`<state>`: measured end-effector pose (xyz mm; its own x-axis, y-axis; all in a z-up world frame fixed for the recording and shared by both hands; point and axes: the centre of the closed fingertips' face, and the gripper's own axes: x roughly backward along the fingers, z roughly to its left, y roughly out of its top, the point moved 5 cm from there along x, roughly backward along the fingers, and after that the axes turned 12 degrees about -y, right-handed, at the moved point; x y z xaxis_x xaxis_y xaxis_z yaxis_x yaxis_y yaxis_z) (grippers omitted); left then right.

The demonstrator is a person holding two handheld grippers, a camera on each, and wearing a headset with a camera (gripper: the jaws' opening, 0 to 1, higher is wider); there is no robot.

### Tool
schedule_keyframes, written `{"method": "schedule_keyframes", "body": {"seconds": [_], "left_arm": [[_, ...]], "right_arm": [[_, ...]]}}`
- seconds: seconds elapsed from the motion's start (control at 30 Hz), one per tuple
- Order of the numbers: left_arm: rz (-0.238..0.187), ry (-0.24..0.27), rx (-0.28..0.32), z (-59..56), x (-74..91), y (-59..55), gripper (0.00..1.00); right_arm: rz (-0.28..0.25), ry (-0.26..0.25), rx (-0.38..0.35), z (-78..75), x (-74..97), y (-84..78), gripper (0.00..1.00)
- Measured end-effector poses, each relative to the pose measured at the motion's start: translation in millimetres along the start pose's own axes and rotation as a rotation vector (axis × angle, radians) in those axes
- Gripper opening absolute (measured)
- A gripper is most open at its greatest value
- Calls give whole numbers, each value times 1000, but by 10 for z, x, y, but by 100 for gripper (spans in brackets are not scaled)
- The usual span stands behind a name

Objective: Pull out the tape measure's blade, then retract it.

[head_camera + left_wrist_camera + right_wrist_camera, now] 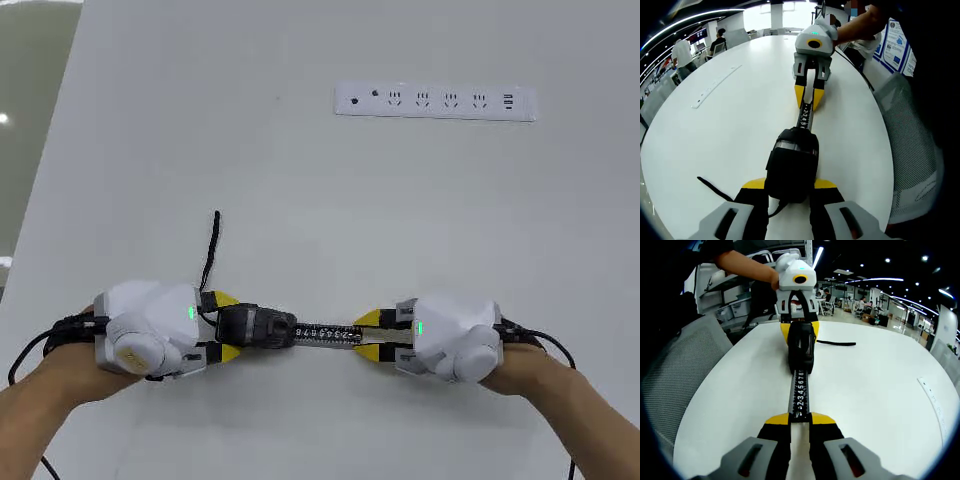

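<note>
Left tool [226, 326], head view: its yellow tips are pressed against the two sides of the tape measure's black case [257, 327], which lies at the near middle of the white bench [300, 180]. To the right, the right tool [367, 335] is closed on the end of the blade [325, 333], of which a short numbered stretch is drawn out between the two tools. A black strap [211, 245] trails from the case toward the far side, and a white power strip [435, 101] lies well apart at the far right.

Left gripper view: the case [791, 162] sits between the jaws with the blade [805, 117] running straight away to the right tool [808, 97], whose tips pinch it.

Right gripper view: the jaws nip the blade [800, 390] flat near its low numbers, and the case [802, 347] stands beyond in the grip of the left tool [801, 329].

Handling, as a judgement: the case looks rigid and compact, dense for its size, and is best held across its broad flanks, as shown. The blade is thin and springy, probably smooth under the pads and liable to kink if bent sideways. It is best pinched close to the end hook and kept in line with the case mouth. The return spring will likely pull hard, so retraction calls for a guided, gradual feed.
</note>
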<state>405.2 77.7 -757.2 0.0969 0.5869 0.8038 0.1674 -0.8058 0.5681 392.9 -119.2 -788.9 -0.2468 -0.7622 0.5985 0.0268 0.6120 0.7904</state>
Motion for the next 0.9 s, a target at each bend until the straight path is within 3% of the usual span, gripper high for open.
{"method": "schedule_keyframes", "body": {"seconds": [0.6, 0.9], "left_arm": [[0, 1, 1, -5, -1, 4, 28], [-4, 3, 4, -10, -27, -13, 28]], "right_arm": [[3, 5, -1, -24, 141, -101, 12], [14, 8, -13, -36, 282, -251, 12]]}}
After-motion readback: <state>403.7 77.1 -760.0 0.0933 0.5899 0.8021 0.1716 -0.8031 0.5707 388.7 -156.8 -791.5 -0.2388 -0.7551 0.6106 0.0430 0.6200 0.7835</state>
